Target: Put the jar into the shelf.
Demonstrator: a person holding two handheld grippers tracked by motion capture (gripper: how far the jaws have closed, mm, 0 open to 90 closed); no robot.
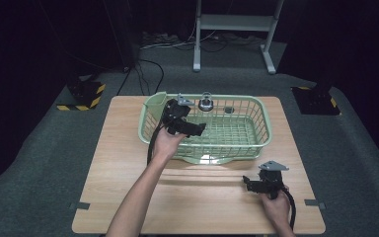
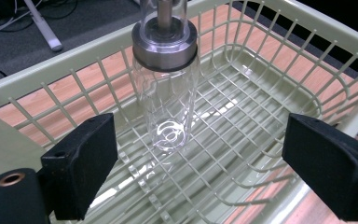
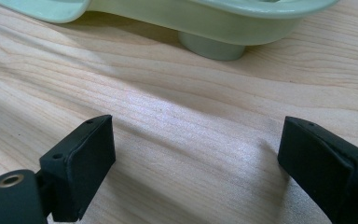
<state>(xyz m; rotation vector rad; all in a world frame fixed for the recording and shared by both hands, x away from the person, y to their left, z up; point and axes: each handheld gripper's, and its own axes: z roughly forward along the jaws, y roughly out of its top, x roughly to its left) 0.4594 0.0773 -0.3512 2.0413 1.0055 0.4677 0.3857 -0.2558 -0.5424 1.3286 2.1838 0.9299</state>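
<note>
The surface point(image 1: 128, 163) carried a green basket point(image 1: 256, 136) toward its far side, and inside it, against the far wall, a clear jar point(image 2: 166, 112) stood upright with its metal collar on top. The left gripper point(image 1: 190, 127) hung inside the basket, jaws wide apart and empty, lined up on the jar but not touching it; the grasp was judged not yet begun. The right gripper point(image 1: 249, 183) rested low over bare wood near the basket, equally open and empty. A small dark ring point(image 1: 229, 109) lay near the jar; nothing blocked the approach.
</note>
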